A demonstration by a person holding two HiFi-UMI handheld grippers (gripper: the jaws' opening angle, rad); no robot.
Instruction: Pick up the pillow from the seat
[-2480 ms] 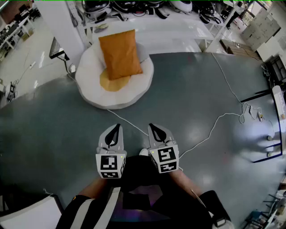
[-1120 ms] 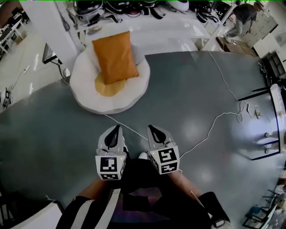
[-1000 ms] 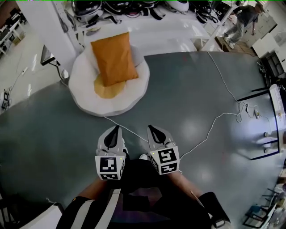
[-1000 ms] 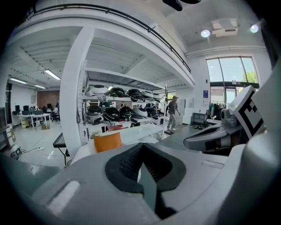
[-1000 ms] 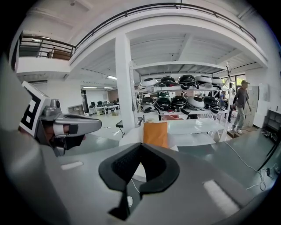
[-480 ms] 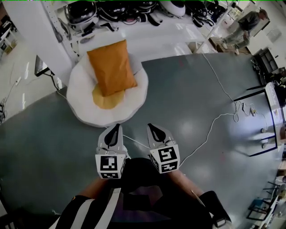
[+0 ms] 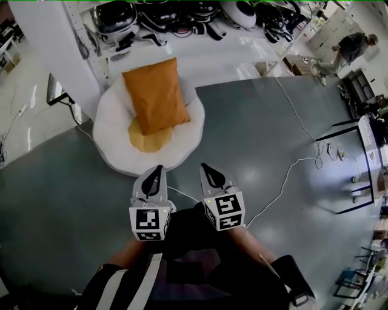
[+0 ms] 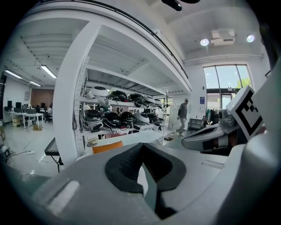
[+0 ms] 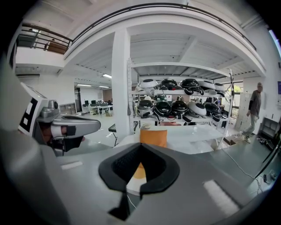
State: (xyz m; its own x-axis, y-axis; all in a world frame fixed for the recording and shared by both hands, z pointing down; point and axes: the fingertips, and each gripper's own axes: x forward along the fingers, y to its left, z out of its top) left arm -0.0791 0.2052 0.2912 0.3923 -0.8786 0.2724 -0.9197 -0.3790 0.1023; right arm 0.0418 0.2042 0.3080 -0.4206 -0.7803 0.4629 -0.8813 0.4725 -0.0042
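An orange pillow (image 7: 156,94) leans upright on a round white seat (image 7: 112,136), with a yellow cushion (image 7: 148,138) under its lower edge. My left gripper (image 7: 159,169) and right gripper (image 7: 204,166) are side by side just short of the seat's near rim, both shut and empty. In the right gripper view the pillow (image 9: 153,137) stands straight ahead above the shut jaws (image 9: 140,147). The left gripper view shows only an orange strip of the pillow (image 8: 107,146) over its shut jaws (image 8: 142,146).
A white shelf rack of helmets (image 7: 170,12) stands behind the seat, with a white pillar (image 7: 54,42) and a small black table (image 7: 57,91) at its left. A white cable (image 7: 285,181) runs over the grey floor. A person (image 7: 351,48) walks far right.
The seat and pillow have come nearer to the grippers as the person walked forward. Both grippers stayed shut and side by side. The distant person moved further right.
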